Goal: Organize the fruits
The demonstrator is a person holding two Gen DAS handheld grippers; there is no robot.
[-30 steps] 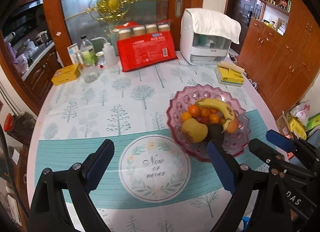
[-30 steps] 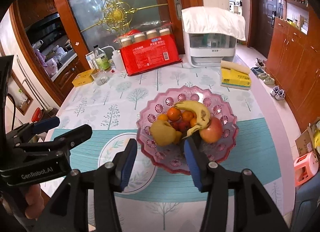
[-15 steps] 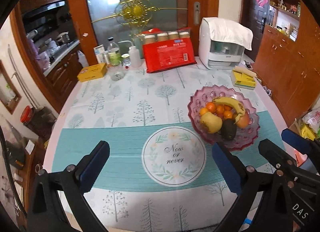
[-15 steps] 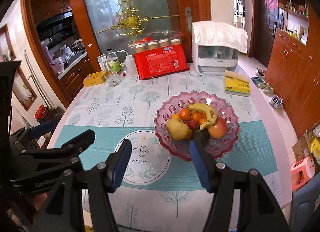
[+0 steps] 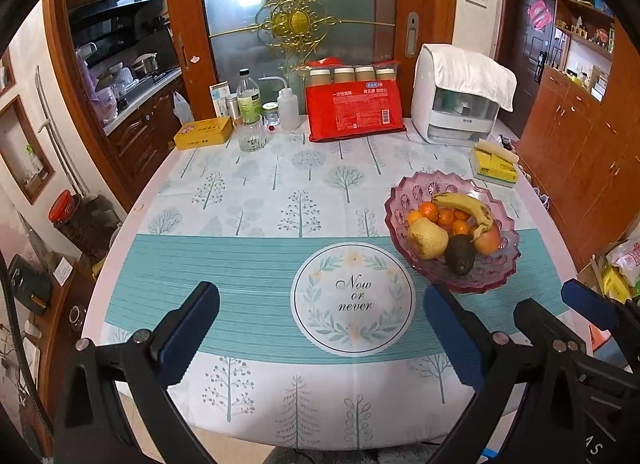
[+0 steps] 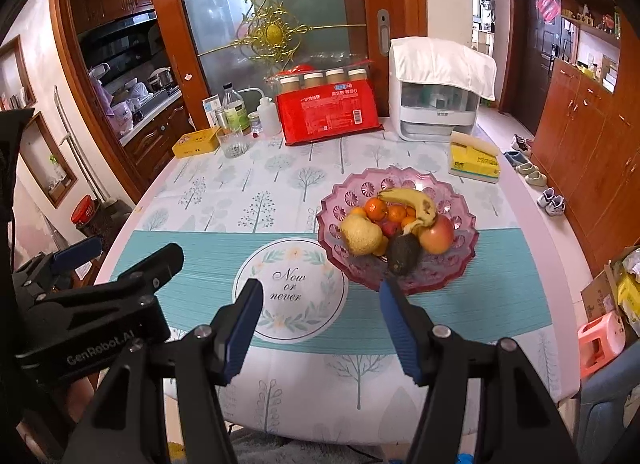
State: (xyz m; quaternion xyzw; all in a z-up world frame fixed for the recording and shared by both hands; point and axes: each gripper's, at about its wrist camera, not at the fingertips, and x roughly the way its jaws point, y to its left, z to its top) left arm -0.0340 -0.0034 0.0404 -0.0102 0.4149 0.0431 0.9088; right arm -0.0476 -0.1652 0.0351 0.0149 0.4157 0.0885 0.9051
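A pink glass fruit bowl (image 5: pixel 498 270) (image 6: pixel 460 264) stands on the right half of the table. It holds a banana (image 5: pixel 466 204) (image 6: pixel 412 200), a yellow pear (image 5: pixel 427 239) (image 6: pixel 360 238), a dark avocado (image 5: pixel 460 254) (image 6: pixel 404 252), a red apple (image 5: pixel 490 240) (image 6: pixel 437 239) and several small oranges (image 5: pixel 444 218) (image 6: pixel 386 211). My left gripper (image 5: pixel 320 328) is open and empty over the table's near edge, left of the bowl. My right gripper (image 6: pixel 322 324) is open and empty, in front of the bowl. Each gripper also shows in the other's view.
The tablecloth has a round "Now or never" print (image 5: pixel 354 300) (image 6: pixel 290 288). At the back stand a red package (image 5: pixel 354 112), a white appliance (image 5: pixel 460 100), bottles and a glass (image 5: pixel 250 136), a yellow tin (image 5: pixel 204 133). A yellow pack (image 5: pixel 494 166) lies behind the bowl.
Both grippers have pulled back from the bowl toward the table's near edge and risen. The avocado, hidden by the fingers before, now lies in plain view in the bowl. Both stay open.
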